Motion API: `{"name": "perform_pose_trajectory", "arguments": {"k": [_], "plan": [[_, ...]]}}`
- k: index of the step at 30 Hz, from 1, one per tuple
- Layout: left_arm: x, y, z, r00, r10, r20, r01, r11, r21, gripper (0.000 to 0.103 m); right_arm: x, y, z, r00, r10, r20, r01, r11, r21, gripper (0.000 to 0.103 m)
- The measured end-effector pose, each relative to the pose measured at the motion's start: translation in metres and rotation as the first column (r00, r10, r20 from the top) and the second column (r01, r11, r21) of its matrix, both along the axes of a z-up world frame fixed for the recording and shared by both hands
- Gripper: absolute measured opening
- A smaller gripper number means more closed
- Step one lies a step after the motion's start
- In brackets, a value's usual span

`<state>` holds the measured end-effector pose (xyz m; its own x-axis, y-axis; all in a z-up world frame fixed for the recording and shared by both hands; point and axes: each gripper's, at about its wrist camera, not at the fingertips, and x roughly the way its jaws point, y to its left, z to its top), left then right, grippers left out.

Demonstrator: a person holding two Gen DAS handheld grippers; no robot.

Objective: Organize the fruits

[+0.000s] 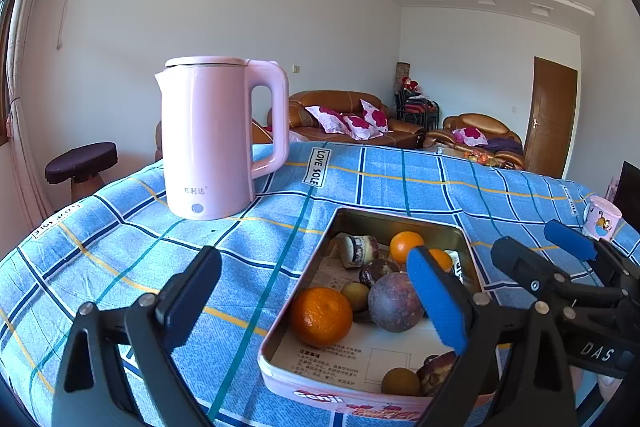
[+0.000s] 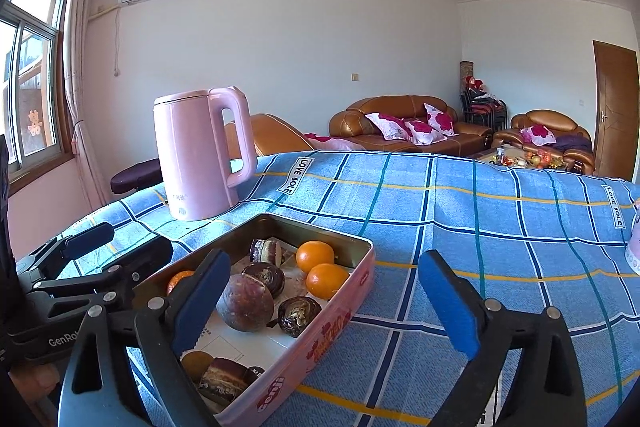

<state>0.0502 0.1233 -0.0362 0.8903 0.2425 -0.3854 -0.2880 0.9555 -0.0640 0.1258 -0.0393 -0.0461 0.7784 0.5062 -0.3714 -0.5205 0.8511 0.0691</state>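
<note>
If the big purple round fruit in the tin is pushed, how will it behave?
The purple fruit looks round and smooth, so it would probably roll. The tin wall and neighbouring oranges should stop it soon. Its skin may be slippery.

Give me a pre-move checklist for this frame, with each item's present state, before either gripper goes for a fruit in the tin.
1. Left gripper open and empty: ok, nothing sits between its pads.
2. Right gripper open and empty: ok, it straddles the tin's right wall without pressing.
3. Tin flat on the blue checked tablecloth: ok.
4. Fruit reachable: ok, the passion fruit and the near orange lie uncovered.
5. Pink kettle clear of the grippers: ok, upright behind the tin.
6. Destination for the fruit: cannot tell, no second container is visible.
</note>
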Motion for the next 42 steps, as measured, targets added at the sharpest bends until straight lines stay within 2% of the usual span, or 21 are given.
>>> {"name": "perform_pose_trajectory", "arguments": {"k": [14, 17, 23, 42], "plan": [[0.0, 0.001, 0.001, 1.0, 0.002, 0.0, -0.002, 1.0, -0.003, 0.098, -0.004, -0.004, 0.001, 1.0, -0.016, 0.014, 0.016, 1.0, 0.012, 0.097], [0.0, 0.001, 0.002, 1.0, 0.016, -0.003, -0.016, 1.0, 0.004, 0.103, -0.004, -0.005, 0.002, 1.0, -0.019, 0.015, 0.018, 1.0, 0.014, 0.097], [0.0, 0.003, 0.002, 1.0, 0.013, 0.001, -0.013, 1.0, 0.002, 0.103, -0.006, -0.007, 0.003, 0.999, -0.029, 0.025, 0.029, 0.999, 0.021, 0.097], [0.001, -0.004, 0.001, 0.999, 0.053, -0.009, -0.052, 0.997, 0.051, 0.103, -0.007, -0.011, 0.005, 0.999, -0.04, 0.034, 0.04, 0.999, 0.022, 0.098]]}}
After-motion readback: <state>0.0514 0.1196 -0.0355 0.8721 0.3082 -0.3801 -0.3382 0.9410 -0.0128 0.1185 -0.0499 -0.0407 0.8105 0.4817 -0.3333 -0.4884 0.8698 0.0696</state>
